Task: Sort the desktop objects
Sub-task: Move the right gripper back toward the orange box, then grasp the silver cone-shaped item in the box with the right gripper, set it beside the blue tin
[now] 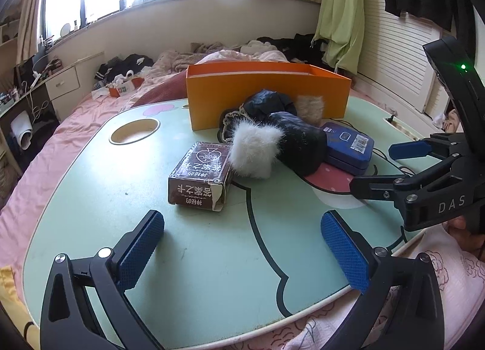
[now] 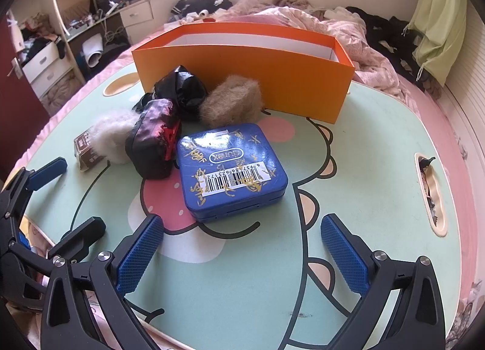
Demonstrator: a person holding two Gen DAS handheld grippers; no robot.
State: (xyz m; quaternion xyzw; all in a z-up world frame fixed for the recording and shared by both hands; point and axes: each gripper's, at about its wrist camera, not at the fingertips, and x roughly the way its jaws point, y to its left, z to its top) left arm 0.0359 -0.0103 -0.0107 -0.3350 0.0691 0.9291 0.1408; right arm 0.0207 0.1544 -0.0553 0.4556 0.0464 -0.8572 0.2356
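On the green cartoon table [image 1: 197, 259] an orange open box [image 1: 257, 89] stands at the back. In front of it lie a brown card box [image 1: 198, 178], a white furry piece [image 1: 254, 150], a black pouch [image 1: 300, 144], a blue tin [image 2: 232, 168], a tan furry piece [image 2: 232, 103] and a crumpled black bag [image 2: 182, 86]. My left gripper [image 1: 242, 250] is open just short of the brown card box, with nothing between its fingers. My right gripper [image 2: 242, 256] is open in front of the blue tin, also holding nothing.
The table has a round cup hole [image 1: 135, 131] at the back left and a slot [image 2: 430, 192] on the right edge. It sits on a bed with pink sheets [image 1: 75, 119] and piled clothes. A thin black cable [image 1: 391, 159] runs beside the tin.
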